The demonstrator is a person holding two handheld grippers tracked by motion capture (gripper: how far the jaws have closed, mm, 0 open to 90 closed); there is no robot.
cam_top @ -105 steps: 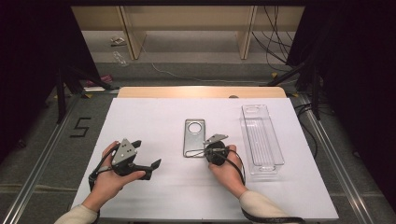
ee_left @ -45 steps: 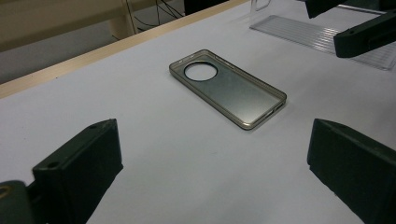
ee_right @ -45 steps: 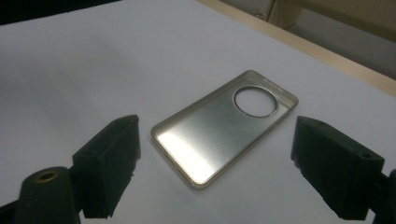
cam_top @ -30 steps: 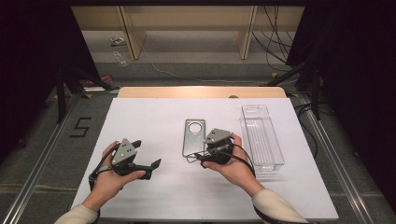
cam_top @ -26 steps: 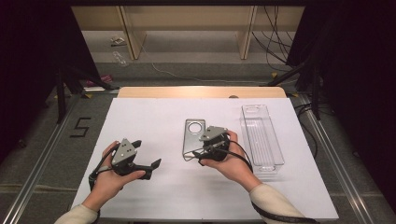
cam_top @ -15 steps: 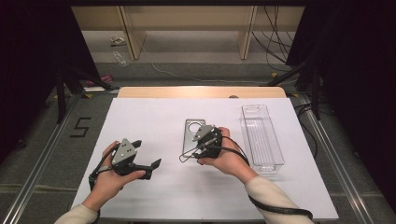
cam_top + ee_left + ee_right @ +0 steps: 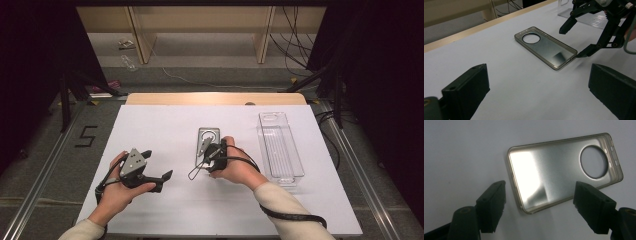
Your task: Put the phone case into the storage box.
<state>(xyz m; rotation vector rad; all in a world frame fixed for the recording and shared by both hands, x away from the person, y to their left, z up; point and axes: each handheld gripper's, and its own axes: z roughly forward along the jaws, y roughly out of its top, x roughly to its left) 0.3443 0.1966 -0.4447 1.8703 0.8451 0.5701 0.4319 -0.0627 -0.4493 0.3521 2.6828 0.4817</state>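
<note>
Case: phone case flat at mid-desk, beside the clear tray.
Right tongs: I see jaws wide, just been closing — straddling the case's near end, gripping nothing.
Left tongs: open, empty.

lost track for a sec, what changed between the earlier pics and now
The right gripper moved from beside the clear tray leftward over the near end of the phone case. Its fingers have just been closing, straddling the case without gripping it. The left gripper, case and tray stayed put.
</note>
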